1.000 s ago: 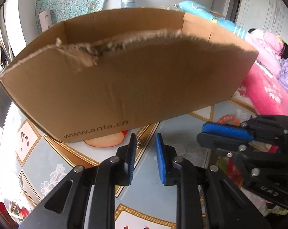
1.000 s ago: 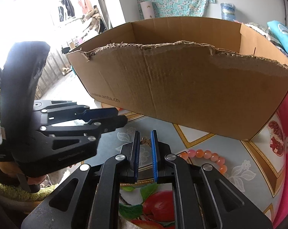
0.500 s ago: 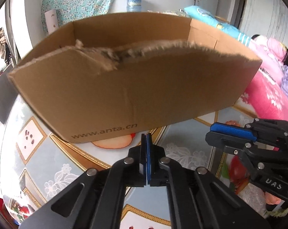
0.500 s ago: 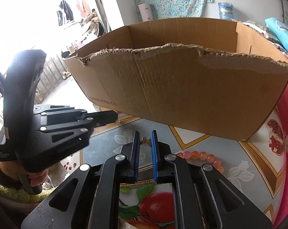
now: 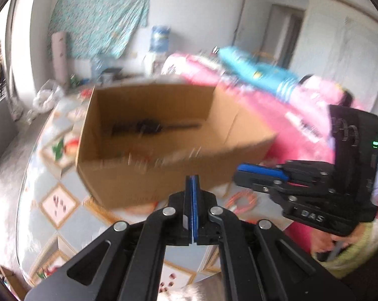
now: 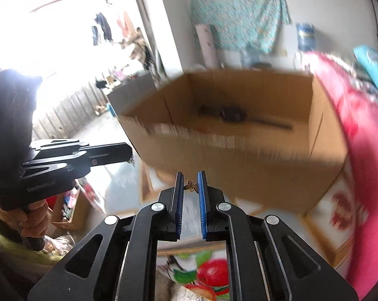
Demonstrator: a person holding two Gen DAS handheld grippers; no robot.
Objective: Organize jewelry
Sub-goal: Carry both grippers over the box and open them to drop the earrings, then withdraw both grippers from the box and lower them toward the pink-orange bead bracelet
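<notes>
Right wrist view shows the right gripper pinching a small bronze butterfly charm in front of the cardboard box. Beside it, the left gripper has its blue pads pressed fully together; something tiny dangles at its tip, too small to identify.
</notes>
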